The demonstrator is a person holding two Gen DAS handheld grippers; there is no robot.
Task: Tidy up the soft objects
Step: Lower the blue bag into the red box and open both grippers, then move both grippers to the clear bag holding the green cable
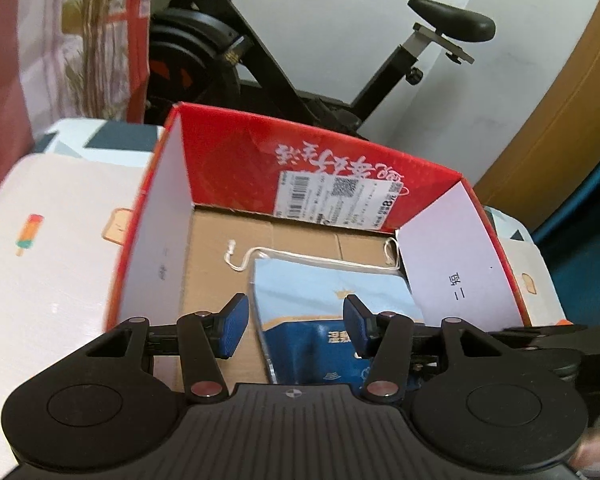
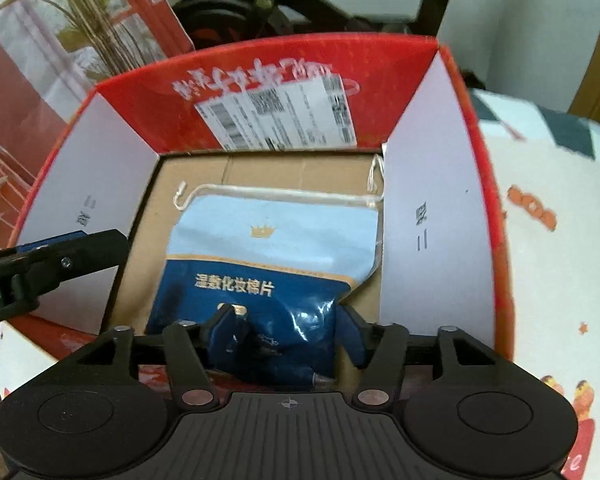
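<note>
Gripping blue pouch (image 2: 260, 256), right tongs (image 2: 286, 332)

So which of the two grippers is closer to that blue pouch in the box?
Right. The right gripper has its jaws pinching the blue pouch at its near end; the left gripper hovers open just beside it.

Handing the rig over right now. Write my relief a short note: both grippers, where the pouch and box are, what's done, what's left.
Right gripper: shut on the blue drawstring pouch, gripping its near end.
Left gripper: open, holding nothing, over the box's near edge.
Pouch lies inside the red cardboard box, on the cardboard floor toward the right wall.
Done: pouch is in the box.
Left: release it, withdraw. No other soft items in view.
</note>
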